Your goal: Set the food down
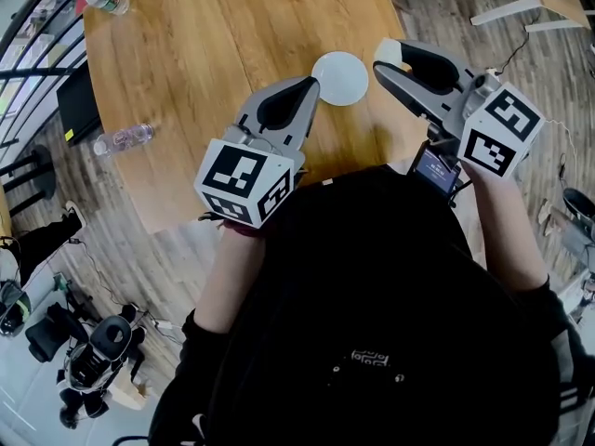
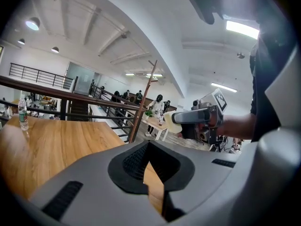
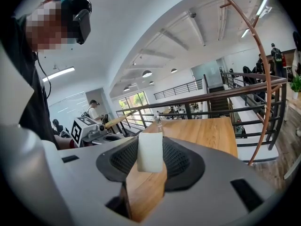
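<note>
A pale cream block of food [image 3: 150, 153] sits upright between the black pads of my right gripper [image 3: 150, 145], which is shut on it. In the head view that gripper [image 1: 385, 60] hovers just right of a small white plate [image 1: 340, 78] on the round wooden table [image 1: 214, 35], with the food [image 1: 388, 51] at its tip. My left gripper [image 1: 310, 85] is at the plate's left edge, its jaws shut with nothing in them [image 2: 149, 144]. The left gripper view shows the right gripper [image 2: 203, 119] holding the food [image 2: 172, 123] above the table.
Two clear plastic bottles are on the table, one lying at the left edge [image 1: 125, 137] and one at the far left [image 1: 104, 1]. A railing [image 3: 235, 95] runs behind the table. Camera gear [image 1: 93, 356] lies on the floor at lower left.
</note>
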